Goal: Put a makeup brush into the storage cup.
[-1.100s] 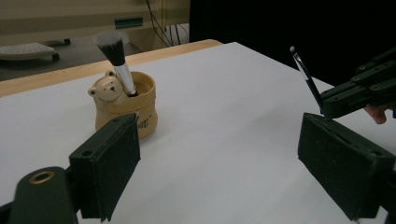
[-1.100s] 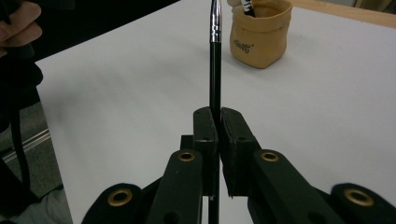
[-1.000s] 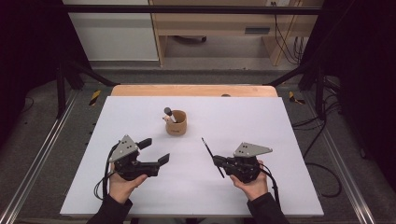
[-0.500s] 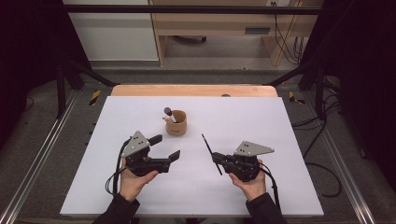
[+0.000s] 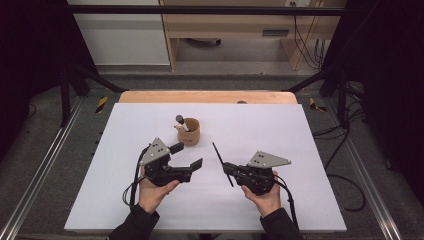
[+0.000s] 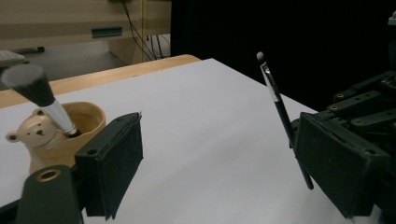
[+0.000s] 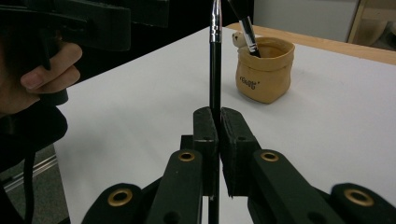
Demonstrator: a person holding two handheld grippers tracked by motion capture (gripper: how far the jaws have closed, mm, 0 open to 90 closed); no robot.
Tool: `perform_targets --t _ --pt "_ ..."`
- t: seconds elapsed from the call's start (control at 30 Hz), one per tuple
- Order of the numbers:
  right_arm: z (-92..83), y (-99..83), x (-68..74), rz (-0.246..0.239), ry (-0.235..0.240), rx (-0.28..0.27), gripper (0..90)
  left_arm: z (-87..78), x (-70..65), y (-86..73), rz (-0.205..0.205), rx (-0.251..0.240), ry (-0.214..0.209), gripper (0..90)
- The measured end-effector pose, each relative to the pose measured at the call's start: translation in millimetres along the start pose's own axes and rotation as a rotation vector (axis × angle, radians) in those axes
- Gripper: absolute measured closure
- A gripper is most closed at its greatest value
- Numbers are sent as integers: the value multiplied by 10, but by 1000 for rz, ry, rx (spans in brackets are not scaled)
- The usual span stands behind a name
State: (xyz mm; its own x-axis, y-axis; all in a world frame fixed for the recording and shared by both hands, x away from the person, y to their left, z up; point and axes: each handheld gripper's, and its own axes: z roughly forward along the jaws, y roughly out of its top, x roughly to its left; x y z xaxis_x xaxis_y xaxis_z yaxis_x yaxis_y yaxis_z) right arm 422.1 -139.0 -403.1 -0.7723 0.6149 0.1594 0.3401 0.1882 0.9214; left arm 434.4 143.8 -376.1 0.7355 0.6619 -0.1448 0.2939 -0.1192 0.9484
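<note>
A tan pouch-shaped cup (image 5: 190,134) with a small bear figure stands mid-table, and a fluffy brush (image 5: 180,120) leans in it. My right gripper (image 5: 227,168) is shut on a thin black brush (image 5: 220,157), whose tip points away from me. In the right gripper view the thin brush (image 7: 215,56) rises straight from the closed jaws of that gripper (image 7: 218,126), with the cup (image 7: 264,70) beyond. My left gripper (image 5: 189,155) stands open just in front of the cup. In the left gripper view its jaws (image 6: 219,172) are wide apart, with the cup (image 6: 56,149) at left and the thin brush (image 6: 275,100) at right.
The white table top (image 5: 280,130) ends in a wooden strip (image 5: 207,96) at the far edge. Metal rails (image 5: 40,170) run along both sides. Cables (image 5: 345,180) lie on the floor at the right. A wooden cabinet (image 5: 225,25) stands behind the table.
My left gripper has moved to the right and a little forward, closer to the cup and the thin brush. The right gripper has stayed in place, still holding the brush.
</note>
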Motion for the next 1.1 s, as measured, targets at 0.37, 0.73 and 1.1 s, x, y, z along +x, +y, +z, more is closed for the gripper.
perform_targets --t 0.37,0.73,1.1 --pt "5 -1 20 -5 -5 -15 857 164 -123 19 -21 -13 -35 188" --pt "18 0 48 -7 -12 -35 858 268 -176 8 -65 -18 -70 243" --pt "36 1 74 -11 -9 -45 858 331 -195 -8 -108 -23 -100 376"
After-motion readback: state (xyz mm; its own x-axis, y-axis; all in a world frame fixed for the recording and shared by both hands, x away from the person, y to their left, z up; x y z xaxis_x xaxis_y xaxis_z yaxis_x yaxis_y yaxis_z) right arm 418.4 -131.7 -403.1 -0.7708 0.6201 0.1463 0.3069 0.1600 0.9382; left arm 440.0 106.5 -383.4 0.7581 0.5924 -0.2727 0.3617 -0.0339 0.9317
